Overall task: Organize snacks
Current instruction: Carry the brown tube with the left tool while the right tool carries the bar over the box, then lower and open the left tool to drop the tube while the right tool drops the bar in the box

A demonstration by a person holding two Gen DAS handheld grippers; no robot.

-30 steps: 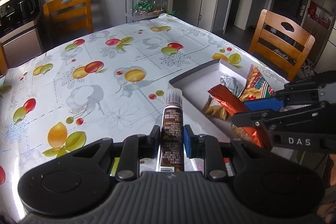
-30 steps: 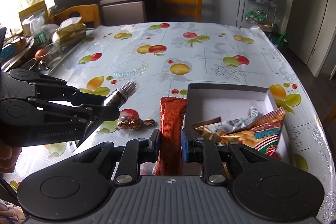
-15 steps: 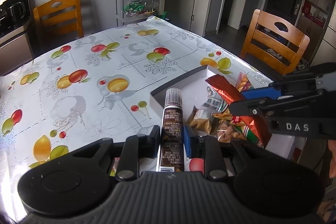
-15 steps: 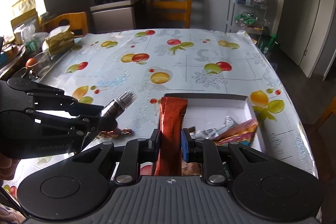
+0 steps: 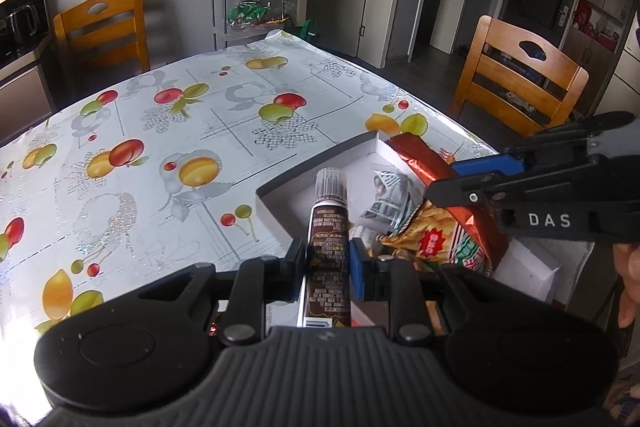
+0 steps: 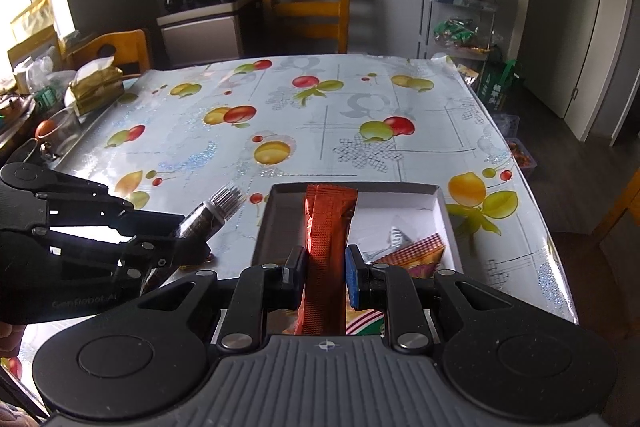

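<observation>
My left gripper (image 5: 327, 261) is shut on a brown snack tube with a silver crimped end (image 5: 329, 223), held above the near left corner of a shallow white box (image 5: 267, 205). My right gripper (image 6: 327, 269) is shut on an orange-red bar wrapper (image 6: 327, 227) that hangs over the same box (image 6: 440, 201). Inside the box lie a yellow and red chip bag (image 5: 434, 233) and a silvery packet (image 5: 390, 195). In the right wrist view the left gripper (image 6: 188, 247) and its tube (image 6: 208, 217) stay left of the box. In the left wrist view the right gripper (image 5: 472, 187) holds the bar (image 5: 436, 167) over the box.
The table carries a glossy fruit-print cloth (image 5: 160, 131). Wooden chairs (image 5: 516, 87) (image 6: 308, 11) stand around it, and a wire cart (image 6: 456, 11) with bags is at the far side. Bags and a bowl crowd the table's left edge (image 6: 92, 87). A small wrapped candy (image 6: 200, 261) lies near the box.
Both grippers, still holding their snacks, have travelled toward the white box, which now sits under the bar and near the tube's tip; the box looks closer and more central.
</observation>
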